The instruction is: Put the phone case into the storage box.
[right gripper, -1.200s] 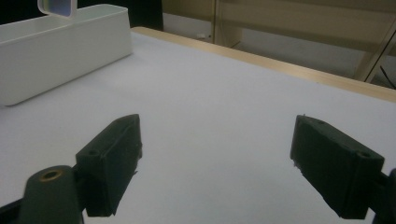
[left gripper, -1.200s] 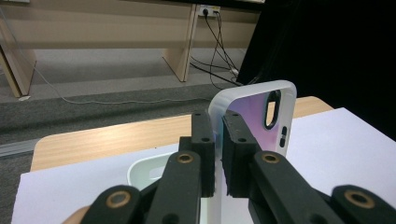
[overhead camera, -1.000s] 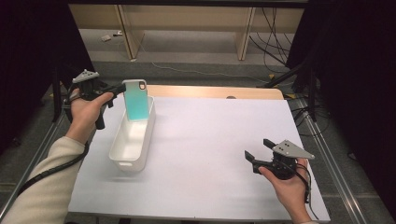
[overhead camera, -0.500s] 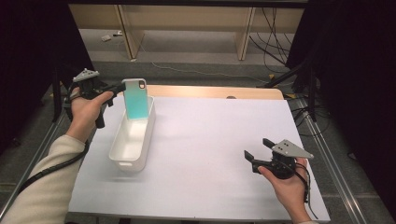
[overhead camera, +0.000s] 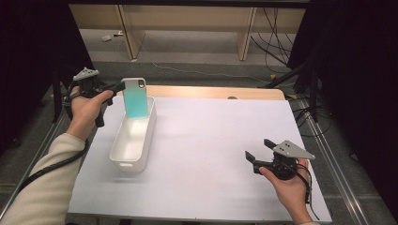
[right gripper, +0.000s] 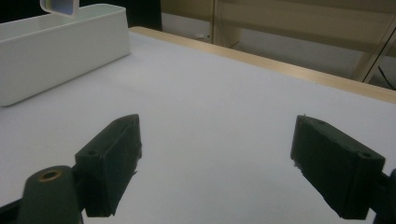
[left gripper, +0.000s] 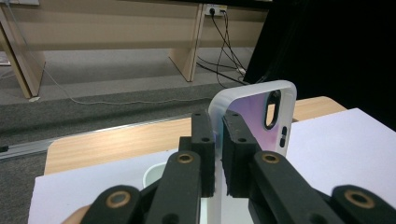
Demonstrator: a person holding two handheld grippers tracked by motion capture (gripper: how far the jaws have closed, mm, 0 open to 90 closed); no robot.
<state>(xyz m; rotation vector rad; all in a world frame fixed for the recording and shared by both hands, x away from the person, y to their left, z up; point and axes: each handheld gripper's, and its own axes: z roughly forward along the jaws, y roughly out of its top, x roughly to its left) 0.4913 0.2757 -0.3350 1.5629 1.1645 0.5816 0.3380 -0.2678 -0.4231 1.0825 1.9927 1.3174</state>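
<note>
Over the white tabletop point(overhead camera: 202, 140), your left gripper point(left gripper: 218, 140) pinches only the phone case's point(overhead camera: 136, 97) edge above the bin point(overhead camera: 133, 140), so it could twist free; right gripper's point(right gripper: 215, 158) fingers gape empty.

Left gripper point(overhead camera: 119, 86) raised at the far left, jaws clamped together; right gripper point(overhead camera: 258, 150) low at the near right, jaws wide apart.

Bright even light on table point(overhead camera: 211, 140); dark surrounds; soft shadows; gripper views slightly blurred up close.
</note>
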